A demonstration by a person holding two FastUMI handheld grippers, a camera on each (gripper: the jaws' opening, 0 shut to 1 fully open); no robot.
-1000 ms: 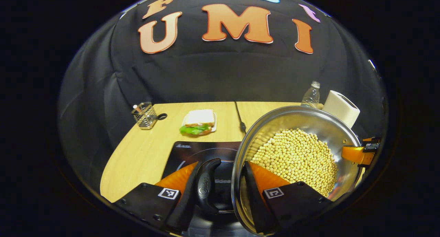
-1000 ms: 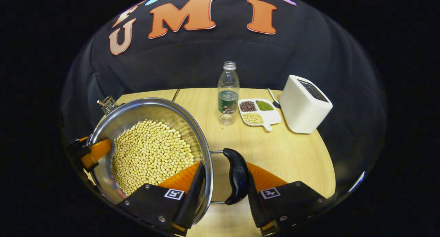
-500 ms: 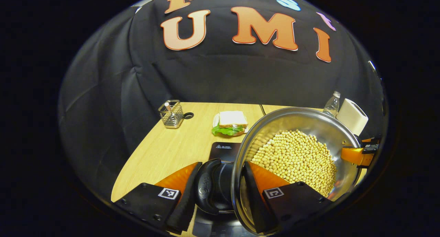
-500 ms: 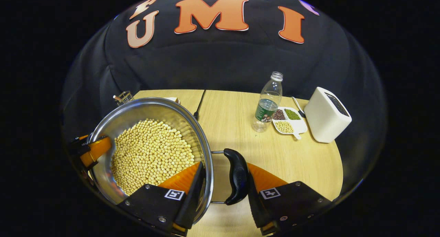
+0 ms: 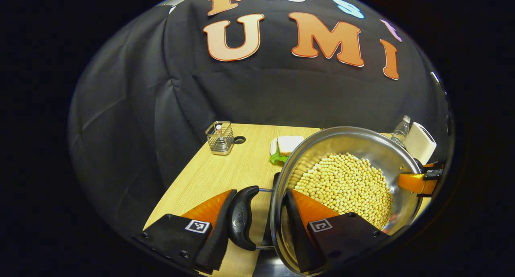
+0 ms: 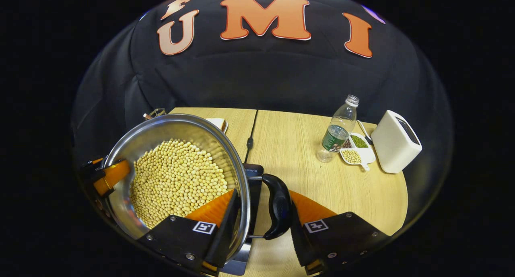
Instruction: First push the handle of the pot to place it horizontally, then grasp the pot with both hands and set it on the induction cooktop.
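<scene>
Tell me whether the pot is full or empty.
Partly full: a layer of pale beans covers the bottom of the pot, with bare steel wall above it.

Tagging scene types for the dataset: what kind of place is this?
Likely a mock kitchen set up in a recording booth: a wooden table against a black cloth wall, with a pot of beans over an induction cooktop, plus a toaster and a sandwich.

- Square black-and-white coded markers, one on each finger mount of the left gripper (image 5: 259, 193) and the right gripper (image 6: 263, 196); we read no letters in them.
- Embossed brand mark on the handle (image 5: 241, 222) of the pot (image 5: 342, 129): too blurred for us to spell.
- Small white print on the induction cooktop (image 6: 252, 176) corner: illegible.
</scene>
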